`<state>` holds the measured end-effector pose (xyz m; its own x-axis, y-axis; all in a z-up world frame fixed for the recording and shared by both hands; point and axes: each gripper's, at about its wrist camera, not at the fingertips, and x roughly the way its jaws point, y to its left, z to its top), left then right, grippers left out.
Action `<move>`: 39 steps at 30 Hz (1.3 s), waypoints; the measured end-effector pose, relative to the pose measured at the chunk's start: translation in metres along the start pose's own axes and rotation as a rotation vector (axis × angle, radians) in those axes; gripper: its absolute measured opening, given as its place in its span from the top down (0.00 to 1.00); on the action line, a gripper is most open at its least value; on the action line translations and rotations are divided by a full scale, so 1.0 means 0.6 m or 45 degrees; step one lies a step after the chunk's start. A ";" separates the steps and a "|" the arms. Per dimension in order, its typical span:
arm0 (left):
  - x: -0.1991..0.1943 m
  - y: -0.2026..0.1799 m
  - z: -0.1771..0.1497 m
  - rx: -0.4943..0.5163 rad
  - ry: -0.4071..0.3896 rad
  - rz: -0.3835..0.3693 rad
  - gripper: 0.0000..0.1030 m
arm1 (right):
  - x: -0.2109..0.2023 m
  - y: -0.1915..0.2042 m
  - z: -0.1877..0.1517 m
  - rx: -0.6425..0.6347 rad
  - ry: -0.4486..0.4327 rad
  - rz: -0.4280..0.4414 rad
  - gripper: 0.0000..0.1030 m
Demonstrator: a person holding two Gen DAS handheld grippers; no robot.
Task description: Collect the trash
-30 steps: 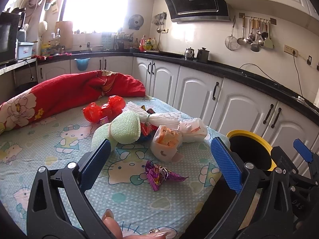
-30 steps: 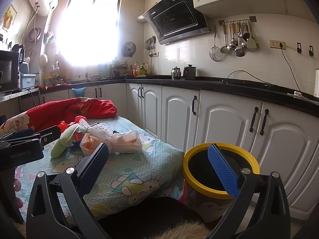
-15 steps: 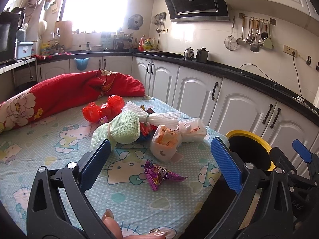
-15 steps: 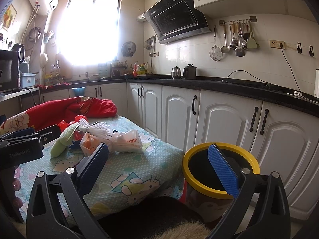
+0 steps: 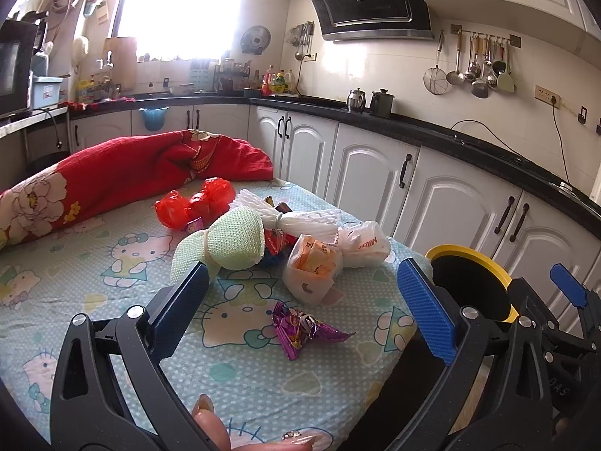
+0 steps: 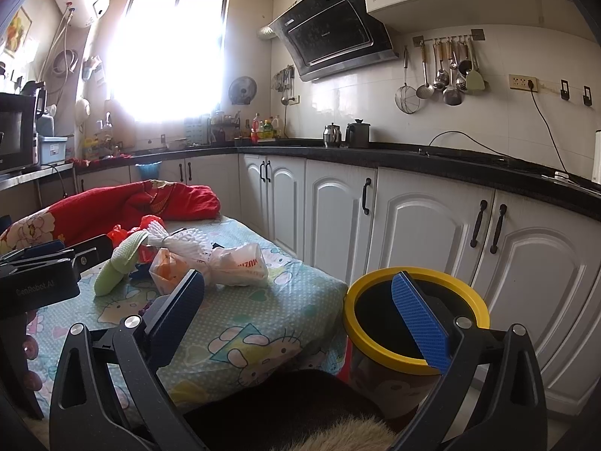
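Hovering wide open and empty, left gripper faces a purple wrapper; right gripper, equally open, nears the yellow-rimmed bin.

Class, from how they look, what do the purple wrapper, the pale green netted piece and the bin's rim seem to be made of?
Purple wrapper: probably metallised plastic film, shiny and sharply creased.
Green netted piece: likely soft foam mesh, matt with a gridded texture.
Bin rim: seemingly hard plastic, smooth, evenly yellow.

bin interior: dark, contents unreadable | red quilt: cut by left edge
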<state>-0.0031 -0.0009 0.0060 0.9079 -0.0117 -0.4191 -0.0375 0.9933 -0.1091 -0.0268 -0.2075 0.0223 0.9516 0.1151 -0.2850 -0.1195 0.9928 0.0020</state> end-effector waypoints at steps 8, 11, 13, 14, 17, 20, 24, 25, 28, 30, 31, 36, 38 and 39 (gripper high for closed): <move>0.003 0.006 -0.003 -0.027 0.018 0.011 0.10 | 0.012 0.007 -0.018 -0.014 0.022 0.016 0.06; 0.009 0.020 -0.003 -0.062 0.031 0.034 0.10 | 0.027 0.013 -0.016 -0.029 0.057 0.049 0.06; 0.012 0.030 -0.002 -0.087 0.041 0.052 0.10 | 0.038 0.021 -0.015 -0.047 0.100 0.099 0.06; 0.013 0.038 -0.001 -0.101 0.042 0.063 0.10 | 0.045 0.027 -0.016 -0.059 0.118 0.121 0.06; 0.018 0.060 0.004 -0.142 0.052 0.098 0.10 | 0.063 0.046 -0.018 -0.100 0.175 0.204 0.06; 0.025 0.088 0.009 -0.177 0.065 0.136 0.10 | 0.077 0.071 -0.020 -0.140 0.204 0.287 0.06; 0.040 0.124 0.018 -0.197 0.097 0.179 0.10 | 0.099 0.109 -0.023 -0.192 0.269 0.400 0.06; 0.044 0.135 0.021 -0.207 0.111 0.187 0.10 | 0.104 0.118 -0.024 -0.198 0.285 0.424 0.06; 0.058 0.158 0.029 -0.187 0.134 0.193 0.10 | 0.120 0.137 -0.026 -0.214 0.335 0.489 0.06; 0.071 0.172 0.035 -0.138 0.156 0.191 0.10 | 0.127 0.144 -0.027 -0.209 0.360 0.514 0.06; 0.080 0.179 0.038 -0.112 0.174 0.176 0.10 | 0.134 0.149 -0.028 -0.211 0.380 0.529 0.06; 0.128 0.188 0.044 0.156 0.255 0.114 0.10 | 0.161 0.165 -0.035 -0.215 0.453 0.591 0.14; 0.143 0.188 0.041 0.242 0.279 0.089 0.10 | 0.173 0.172 -0.040 -0.230 0.496 0.609 0.20; 0.150 0.188 0.039 0.281 0.288 0.061 0.10 | 0.179 0.176 -0.043 -0.233 0.521 0.623 0.22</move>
<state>0.0844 0.1130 -0.0227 0.7905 0.0347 -0.6114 0.0363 0.9940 0.1034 0.0554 -0.0908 -0.0326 0.5953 0.4943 -0.6335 -0.5911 0.8034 0.0714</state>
